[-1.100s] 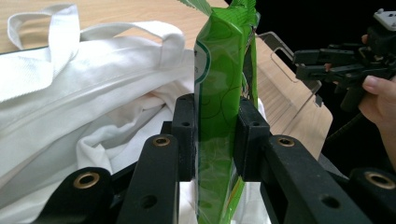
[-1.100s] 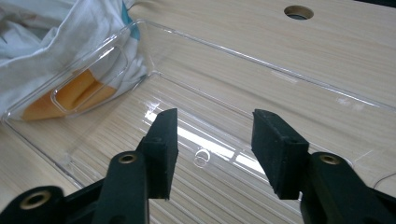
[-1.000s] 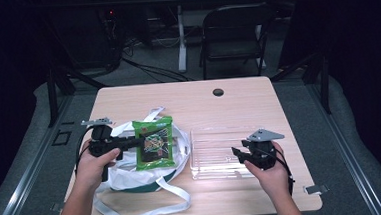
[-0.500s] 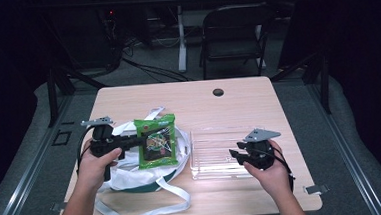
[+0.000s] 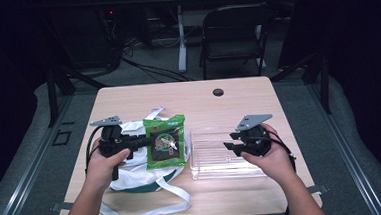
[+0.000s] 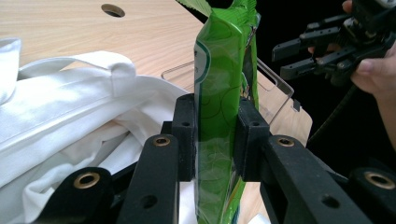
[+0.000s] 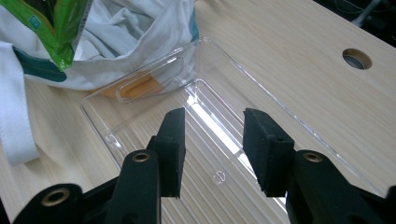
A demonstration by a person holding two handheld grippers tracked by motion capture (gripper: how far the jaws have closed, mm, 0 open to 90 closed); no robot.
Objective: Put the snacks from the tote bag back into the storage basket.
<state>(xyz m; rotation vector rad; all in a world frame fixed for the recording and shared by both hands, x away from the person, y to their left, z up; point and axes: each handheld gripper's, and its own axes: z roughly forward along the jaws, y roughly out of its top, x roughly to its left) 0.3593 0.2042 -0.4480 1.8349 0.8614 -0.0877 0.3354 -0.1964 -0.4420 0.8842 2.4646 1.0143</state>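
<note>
Moved: right gripper (image 5: 229,140) sits higher over the tray (image 5: 217,167) than a second ago, and its jaws have just been closing with nothing between them; the packet (image 5: 166,141) sits a touch further toward the tray, the left gripper (image 5: 145,141) with it.
Left gripper: centre-left of the high view, held level by the left hand (image 5: 103,163); jaws pinch the packet's left edge. In the left gripper view (image 6: 215,135) both pads (image 6: 183,135) press flat on the packet (image 6: 223,84), which stands on edge between them.
Packet: green, printed, held above the bag (image 5: 137,173), just left of the tray, not touching the table (image 5: 198,97).
Bag: white cloth with a teal band, crumpled at lower left of the table, straps trailing toward the bottom edge; white folds show at left in the left gripper view (image 6: 70,121).
Right gripper: right of centre in the high view, in the right hand (image 5: 271,155), above the tray's right end. In the right gripper view (image 7: 212,149) the jaws are spread, empty, hanging over the tray (image 7: 140,88).
Tray: clear plastic, empty, flat on the table, right of the bag and touching its cloth in the right gripper view.
Table: light wood, a round hole (image 5: 218,92) near its upper edge.
</note>
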